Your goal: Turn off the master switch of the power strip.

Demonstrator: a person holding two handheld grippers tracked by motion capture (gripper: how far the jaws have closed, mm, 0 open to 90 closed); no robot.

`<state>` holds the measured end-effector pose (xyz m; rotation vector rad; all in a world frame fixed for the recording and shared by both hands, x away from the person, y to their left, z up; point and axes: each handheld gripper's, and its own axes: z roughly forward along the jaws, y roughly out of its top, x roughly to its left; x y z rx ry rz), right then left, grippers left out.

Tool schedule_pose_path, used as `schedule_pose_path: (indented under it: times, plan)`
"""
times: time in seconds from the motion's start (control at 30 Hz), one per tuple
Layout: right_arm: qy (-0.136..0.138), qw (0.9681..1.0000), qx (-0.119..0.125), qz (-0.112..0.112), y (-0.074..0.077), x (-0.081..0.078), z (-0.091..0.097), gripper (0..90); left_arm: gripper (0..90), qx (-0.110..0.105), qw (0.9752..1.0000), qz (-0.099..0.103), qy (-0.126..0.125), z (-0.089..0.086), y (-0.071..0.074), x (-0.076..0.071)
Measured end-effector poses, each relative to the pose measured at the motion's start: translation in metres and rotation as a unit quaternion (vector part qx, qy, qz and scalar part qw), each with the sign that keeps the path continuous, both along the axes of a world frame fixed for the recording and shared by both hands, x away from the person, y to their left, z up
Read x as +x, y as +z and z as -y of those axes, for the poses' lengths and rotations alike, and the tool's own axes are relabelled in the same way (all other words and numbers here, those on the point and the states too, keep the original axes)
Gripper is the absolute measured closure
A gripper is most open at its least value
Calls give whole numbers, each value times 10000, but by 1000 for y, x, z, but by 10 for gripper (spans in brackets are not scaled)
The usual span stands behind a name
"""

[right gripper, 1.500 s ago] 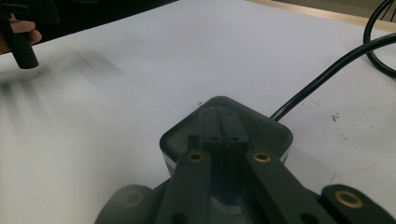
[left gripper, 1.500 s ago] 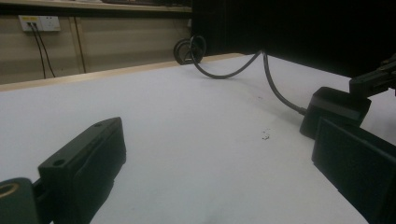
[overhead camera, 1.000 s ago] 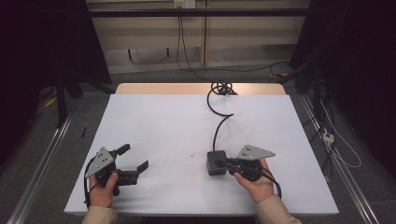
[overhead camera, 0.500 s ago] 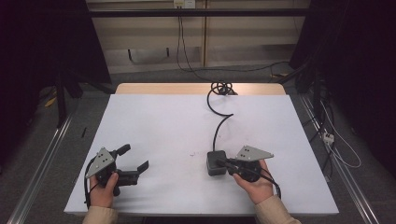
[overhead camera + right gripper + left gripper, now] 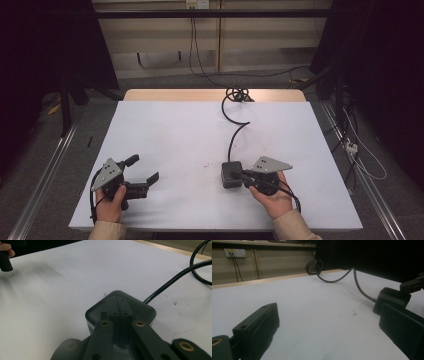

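The power adapter (image 5: 231,174), a small black block with rounded corners, lies flat on the white surface (image 5: 170,135) toward its near right, and my right hand-held gripper (image 5: 239,175) sits right at it. In the right gripper view the two black jaws lie drawn together, side by side over the adapter's top (image 5: 120,308), their tips against a raised ridge there. I can't make out whether they actually pinch that ridge or merely rest on it.

I judge the block to be rigid, dense for its bulk and smooth-skinned, so it should neither crush nor flex, though a shallow pinch on the top could slip. The side walls look like the surer place to hold, with the jaws spanning its width. Its cable (image 5: 235,131) leaves the far side, snakes toward the back edge and ends in a coil (image 5: 238,94); it looks stiff and springy, so I expect it to drag and twist the block when lifted.

My left hand-held gripper (image 5: 145,170) rests near the front left, well apart from the adapter, jaws spread wide with nothing between them. In its own view the right-hand jaw covers part of the adapter (image 5: 390,300).

The adapter's near face hides behind the right gripper's body, and any label or plug is out of sight. The coil's far end is too tangled to read.
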<state>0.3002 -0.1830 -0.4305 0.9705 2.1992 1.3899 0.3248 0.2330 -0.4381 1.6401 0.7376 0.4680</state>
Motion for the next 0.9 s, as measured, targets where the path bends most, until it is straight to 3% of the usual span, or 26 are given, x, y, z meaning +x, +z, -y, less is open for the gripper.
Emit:
schedule_pose_path:
  times: [0.9]
  plan:
    - [-2, 10000, -17, -31, 0, 0, 0, 900, 27, -13, 10000, -10, -4, 1, 0, 0]
